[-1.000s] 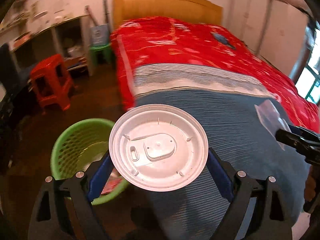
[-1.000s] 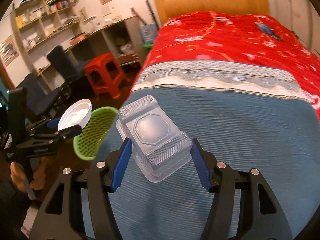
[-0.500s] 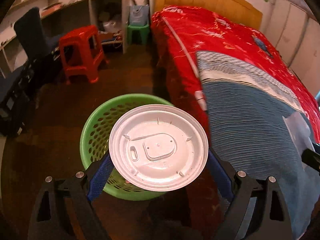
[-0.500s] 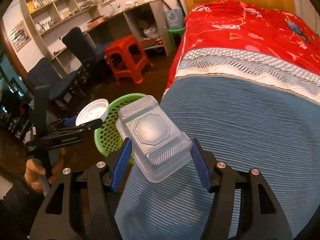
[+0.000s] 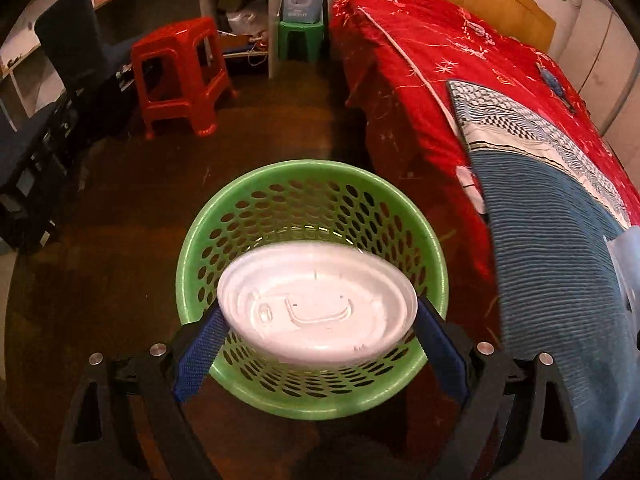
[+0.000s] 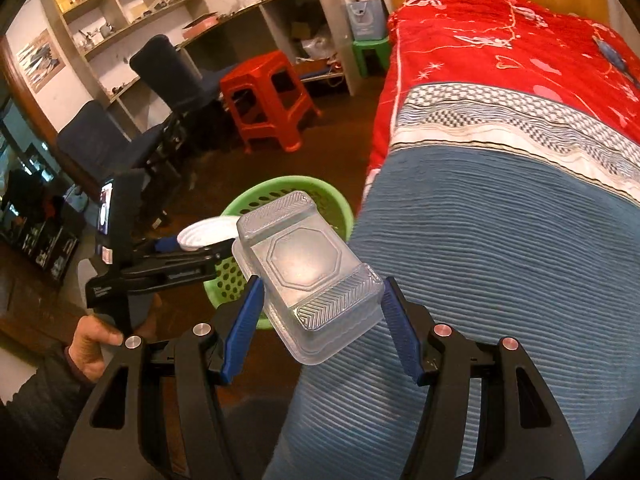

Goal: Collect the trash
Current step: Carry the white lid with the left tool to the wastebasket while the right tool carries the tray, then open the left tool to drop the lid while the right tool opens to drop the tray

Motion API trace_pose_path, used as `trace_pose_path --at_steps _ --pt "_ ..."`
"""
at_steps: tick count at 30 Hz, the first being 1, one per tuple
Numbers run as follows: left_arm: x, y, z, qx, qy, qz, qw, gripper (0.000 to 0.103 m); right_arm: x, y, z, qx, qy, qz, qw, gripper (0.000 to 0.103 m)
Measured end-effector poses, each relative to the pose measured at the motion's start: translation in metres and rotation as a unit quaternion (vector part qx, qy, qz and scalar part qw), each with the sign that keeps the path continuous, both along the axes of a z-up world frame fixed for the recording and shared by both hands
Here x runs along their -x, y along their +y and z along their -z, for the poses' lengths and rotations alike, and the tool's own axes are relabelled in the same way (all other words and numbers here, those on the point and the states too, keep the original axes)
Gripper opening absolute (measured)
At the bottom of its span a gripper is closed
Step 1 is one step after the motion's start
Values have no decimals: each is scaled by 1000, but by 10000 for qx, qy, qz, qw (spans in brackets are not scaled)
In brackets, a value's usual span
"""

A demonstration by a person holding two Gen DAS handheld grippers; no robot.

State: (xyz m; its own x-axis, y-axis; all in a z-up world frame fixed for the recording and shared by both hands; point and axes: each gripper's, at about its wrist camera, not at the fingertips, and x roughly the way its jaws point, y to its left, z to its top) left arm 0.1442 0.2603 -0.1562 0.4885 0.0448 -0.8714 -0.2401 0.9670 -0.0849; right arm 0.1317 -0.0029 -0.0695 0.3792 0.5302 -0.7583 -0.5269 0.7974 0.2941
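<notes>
My left gripper (image 5: 318, 334) holds a round white plastic lid (image 5: 316, 300) between its blue pads, tilted flatter, right above the green perforated basket (image 5: 280, 204) on the floor. In the right wrist view the same lid (image 6: 204, 232) and left gripper (image 6: 192, 256) hover at the rim of the basket (image 6: 340, 204). My right gripper (image 6: 320, 320) is shut on a clear plastic food container (image 6: 308, 268), held above the bed's blue blanket edge beside the basket.
The bed with its red quilt (image 5: 460, 68) and blue blanket (image 6: 500, 260) fills the right. A red stool (image 5: 180, 76), a small green stool (image 5: 300, 40), dark chairs (image 6: 168, 76) and a desk with shelves stand across the brown floor.
My left gripper has swung left from over the bed to above the basket, and the lid now tilts flatter. My right gripper has followed leftward with the container.
</notes>
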Motion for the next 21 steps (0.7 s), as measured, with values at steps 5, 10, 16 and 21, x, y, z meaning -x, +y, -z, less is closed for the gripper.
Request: trace_pose_path --at_steps 5,10,16,21 --pt "0 10 3 79 5 -105 9999 91 -9 18 4 13 88 -64 9999 60" --pt "12 23 -2 142 -40 -275 9995 91 -17 37 11 35 202 -164 9997 61" --pt "36 36 -12 196 -161 -500 9984 91 -24 65 19 90 327 -281 9990 62" --pt "54 45 -18 164 -176 -675 9974 91 -28 93 25 75 384 -390 9985 62"
